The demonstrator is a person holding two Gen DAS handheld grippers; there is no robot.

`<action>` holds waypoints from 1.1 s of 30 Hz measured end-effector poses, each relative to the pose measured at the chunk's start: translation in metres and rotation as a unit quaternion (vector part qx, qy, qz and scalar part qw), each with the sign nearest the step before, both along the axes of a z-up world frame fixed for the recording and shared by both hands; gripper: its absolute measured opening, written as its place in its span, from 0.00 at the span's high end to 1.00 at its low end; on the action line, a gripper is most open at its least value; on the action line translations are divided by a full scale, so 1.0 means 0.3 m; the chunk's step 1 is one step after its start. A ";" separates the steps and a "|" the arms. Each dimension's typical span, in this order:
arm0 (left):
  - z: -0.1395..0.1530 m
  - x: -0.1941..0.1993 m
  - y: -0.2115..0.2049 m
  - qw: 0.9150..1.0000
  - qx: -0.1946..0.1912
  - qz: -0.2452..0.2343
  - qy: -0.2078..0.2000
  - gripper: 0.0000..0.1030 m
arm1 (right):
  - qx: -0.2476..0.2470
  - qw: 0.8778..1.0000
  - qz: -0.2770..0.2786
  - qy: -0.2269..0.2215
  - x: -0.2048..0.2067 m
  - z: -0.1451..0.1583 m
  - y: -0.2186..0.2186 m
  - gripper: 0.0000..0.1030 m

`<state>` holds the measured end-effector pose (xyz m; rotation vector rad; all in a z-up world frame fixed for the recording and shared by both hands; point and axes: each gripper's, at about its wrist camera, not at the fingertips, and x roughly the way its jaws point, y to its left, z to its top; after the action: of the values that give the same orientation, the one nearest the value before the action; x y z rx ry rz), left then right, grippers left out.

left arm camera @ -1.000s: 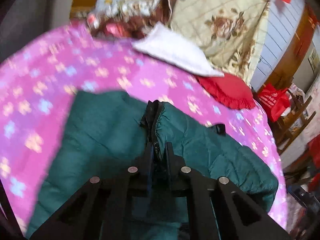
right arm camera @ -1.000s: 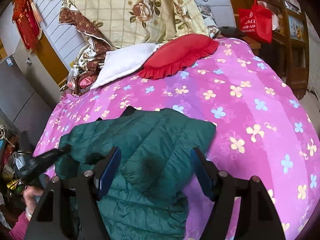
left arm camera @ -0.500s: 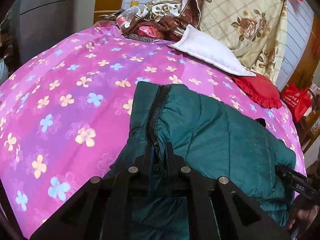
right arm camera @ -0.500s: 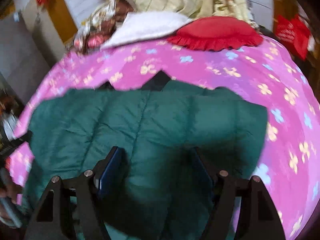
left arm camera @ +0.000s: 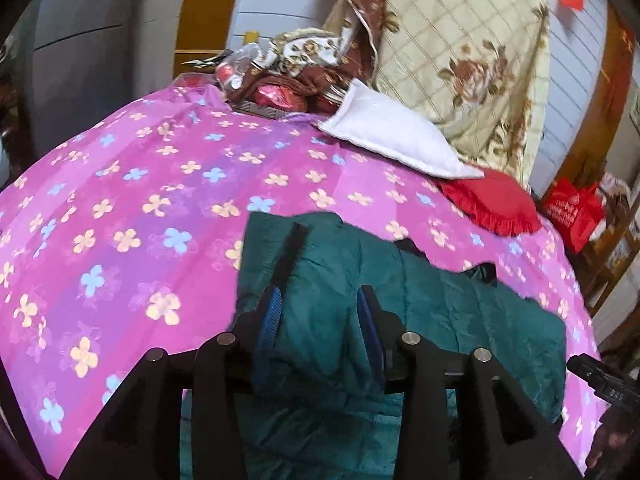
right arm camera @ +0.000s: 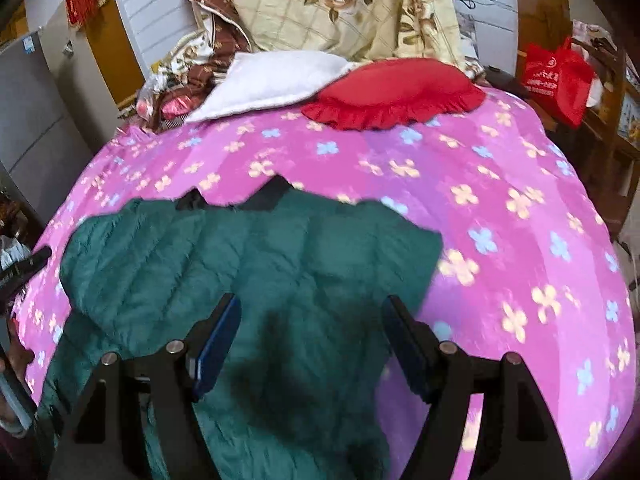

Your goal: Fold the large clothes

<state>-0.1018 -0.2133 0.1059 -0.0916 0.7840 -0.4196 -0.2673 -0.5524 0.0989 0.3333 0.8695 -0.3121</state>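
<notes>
Lying folded on the pink flowered bed, our green puffer jacket sits under both grippers: left gripper just opened, fabric loose between its fingers; right gripper wide open, holding nothing.

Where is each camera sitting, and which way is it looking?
Left wrist: rides the left gripper, looking down over the dark green puffy jacket; its jaws have just been opening.
Right wrist: rides the right gripper, jaws open above the jacket.
Both see the pink flowered bedspread, white pillow and red frilled cushion.
</notes>
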 end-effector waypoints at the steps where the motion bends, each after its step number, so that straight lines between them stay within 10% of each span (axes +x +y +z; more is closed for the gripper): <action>1: -0.014 -0.002 -0.017 1.000 0.010 -0.003 0.000 0.79 | 0.001 1.000 0.002 -0.001 -0.010 -0.007 0.006 0.26; 10: -0.155 0.023 -0.156 0.995 0.098 -0.015 0.015 0.79 | -0.002 0.999 -0.028 0.040 0.083 -0.186 -0.049 0.25; 25: -0.176 0.029 -0.171 0.995 0.100 -0.013 0.019 0.79 | -0.041 0.999 -0.017 -0.019 0.018 -0.031 0.050 0.20; 33: -0.183 0.028 -0.179 0.995 0.102 -0.016 0.014 0.78 | -0.047 0.998 0.024 0.030 0.106 -0.180 0.128 0.25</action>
<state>-0.0934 -0.2671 0.0511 0.1051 0.8524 -0.3669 -0.2354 -0.5140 0.0449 0.2158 0.9172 -0.3181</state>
